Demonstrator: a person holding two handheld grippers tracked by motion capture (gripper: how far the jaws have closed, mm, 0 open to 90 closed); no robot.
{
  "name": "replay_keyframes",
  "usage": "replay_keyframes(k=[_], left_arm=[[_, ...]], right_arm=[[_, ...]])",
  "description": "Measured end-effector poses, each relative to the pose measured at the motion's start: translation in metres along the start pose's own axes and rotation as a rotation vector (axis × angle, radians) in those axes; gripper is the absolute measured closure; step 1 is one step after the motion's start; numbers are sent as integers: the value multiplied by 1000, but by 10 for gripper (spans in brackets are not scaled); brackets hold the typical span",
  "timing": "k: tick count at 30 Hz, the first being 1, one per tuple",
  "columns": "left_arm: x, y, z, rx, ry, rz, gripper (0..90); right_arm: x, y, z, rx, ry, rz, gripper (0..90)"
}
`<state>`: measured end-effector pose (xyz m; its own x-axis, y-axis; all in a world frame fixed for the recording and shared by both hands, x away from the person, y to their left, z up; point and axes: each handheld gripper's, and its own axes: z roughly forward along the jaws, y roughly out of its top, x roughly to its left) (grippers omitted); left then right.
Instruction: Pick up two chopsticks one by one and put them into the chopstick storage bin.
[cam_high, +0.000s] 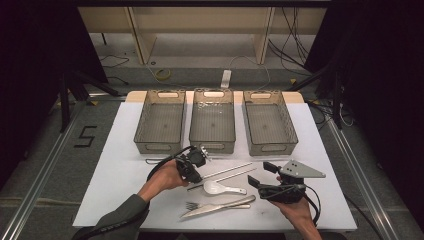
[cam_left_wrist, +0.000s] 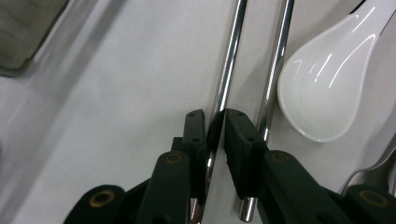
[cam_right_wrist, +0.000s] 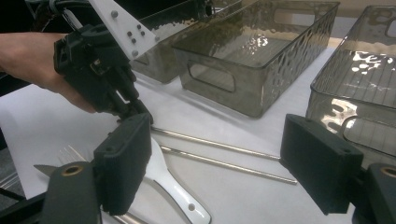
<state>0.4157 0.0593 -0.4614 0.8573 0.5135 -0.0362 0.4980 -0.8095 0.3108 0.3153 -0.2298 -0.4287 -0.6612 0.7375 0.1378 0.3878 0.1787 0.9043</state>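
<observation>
On the white table (cam_high: 120, 150), jaws hide the gripped chopstick's (cam_left_wrist: 228, 65) end.

Left gripper (cam_high: 196, 175) on metal chopstick (cam_high: 227, 170); white spoon (cam_high: 222, 188), three baskets (cam_high: 212, 121) beyond.

Two shiny metal chopsticks (cam_left_wrist: 275, 65) lying flat and side by side on the white table, just next to a glossy white spoon (cam_left_wrist: 327, 79). One chopstick (cam_left_wrist: 226, 70) is pinched at its end.
</observation>
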Motion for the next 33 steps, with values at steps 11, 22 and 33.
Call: replay_keyframes(k=[11, 22, 33], left_arm=[[-5, 1, 1, 1, 11, 49, 837], [-4, -2, -4, -29, 4, 86, 842], [-6, -2, -45, -88, 12, 111, 844]], right_arm=[[0, 0, 1, 11, 0, -3, 263], [0, 0, 1, 9, 4, -2, 265], [0, 0, 0, 12, 3, 0, 266]])
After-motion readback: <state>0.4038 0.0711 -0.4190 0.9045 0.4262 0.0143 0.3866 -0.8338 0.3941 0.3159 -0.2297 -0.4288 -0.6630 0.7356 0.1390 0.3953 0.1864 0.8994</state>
